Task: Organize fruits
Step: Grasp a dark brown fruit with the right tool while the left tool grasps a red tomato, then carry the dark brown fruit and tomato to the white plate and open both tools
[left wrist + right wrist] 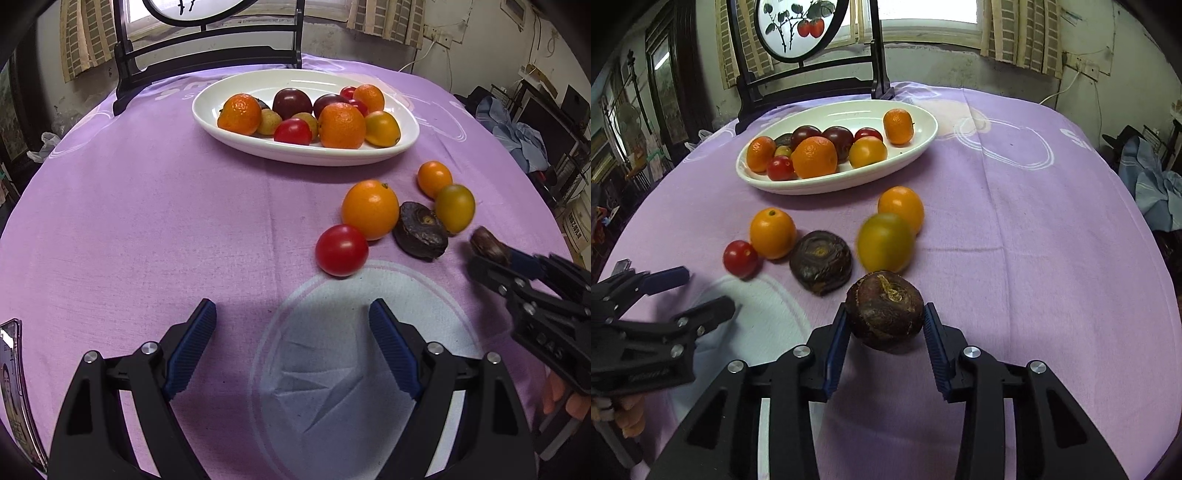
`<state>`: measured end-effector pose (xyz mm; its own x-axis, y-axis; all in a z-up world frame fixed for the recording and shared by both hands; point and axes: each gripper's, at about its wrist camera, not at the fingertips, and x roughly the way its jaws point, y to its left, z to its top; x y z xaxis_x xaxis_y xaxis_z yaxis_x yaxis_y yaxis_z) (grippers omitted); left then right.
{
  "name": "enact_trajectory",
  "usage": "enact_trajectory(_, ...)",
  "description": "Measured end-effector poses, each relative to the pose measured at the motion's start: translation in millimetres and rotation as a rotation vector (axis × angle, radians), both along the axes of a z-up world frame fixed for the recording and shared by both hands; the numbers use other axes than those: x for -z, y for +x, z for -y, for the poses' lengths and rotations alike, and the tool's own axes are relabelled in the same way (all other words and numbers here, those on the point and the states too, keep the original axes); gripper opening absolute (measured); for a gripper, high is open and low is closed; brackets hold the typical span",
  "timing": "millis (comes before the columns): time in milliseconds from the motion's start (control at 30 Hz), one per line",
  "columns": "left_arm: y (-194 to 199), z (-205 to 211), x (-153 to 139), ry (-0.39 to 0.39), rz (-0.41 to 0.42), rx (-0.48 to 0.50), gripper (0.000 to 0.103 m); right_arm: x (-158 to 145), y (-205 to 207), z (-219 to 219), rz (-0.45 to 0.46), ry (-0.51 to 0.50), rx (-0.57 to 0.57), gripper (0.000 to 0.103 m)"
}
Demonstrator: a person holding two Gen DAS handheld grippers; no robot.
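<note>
A white oval dish (pixel 400 147) (pixel 923 144) holds several oranges, plums and tomatoes. On the purple cloth lie a red tomato (pixel 341 250) (pixel 740 258), an orange (pixel 370 209) (pixel 772 233), a dark water chestnut (pixel 420 229) (pixel 820 262), a greenish-yellow fruit (pixel 455 208) (pixel 885 243) and a small orange (pixel 434 178) (pixel 901 208). My right gripper (pixel 885 321) (pixel 487 254) is shut on a second water chestnut (pixel 884 309) (pixel 487 242), just above the cloth. My left gripper (pixel 291 314) (pixel 701 291) is open and empty, short of the tomato.
A dark wooden stand (pixel 812 85) with a round painted panel stands behind the dish. The round table's edge curves off on both sides. Cluttered shelves and blue cloth (pixel 517 136) lie beyond the right edge.
</note>
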<state>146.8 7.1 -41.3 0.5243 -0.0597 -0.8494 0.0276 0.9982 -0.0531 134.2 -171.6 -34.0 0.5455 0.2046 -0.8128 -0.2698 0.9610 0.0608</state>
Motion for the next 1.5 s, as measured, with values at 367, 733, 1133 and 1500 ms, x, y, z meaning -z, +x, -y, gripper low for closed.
enact_trajectory(367, 2, 3, 2, 0.025, -0.004, -0.013, 0.083, 1, -43, 4, -0.012, 0.024, -0.058, 0.041)
enact_trajectory(733, 21, 29, 0, 0.118, 0.007, 0.035, 0.066, 0, -49, 8, -0.027, 0.043, -0.087, 0.041)
enact_trajectory(1133, 12, 34, -5, 0.065, -0.005, 0.088, 0.031, 0, -50, 9, -0.016, 0.055, -0.092, 0.041)
enact_trajectory(1500, -20, 18, -52, 0.042, 0.081, 0.127, 0.031, -20, -48, 16, 0.032, 0.160, -0.069, 0.040)
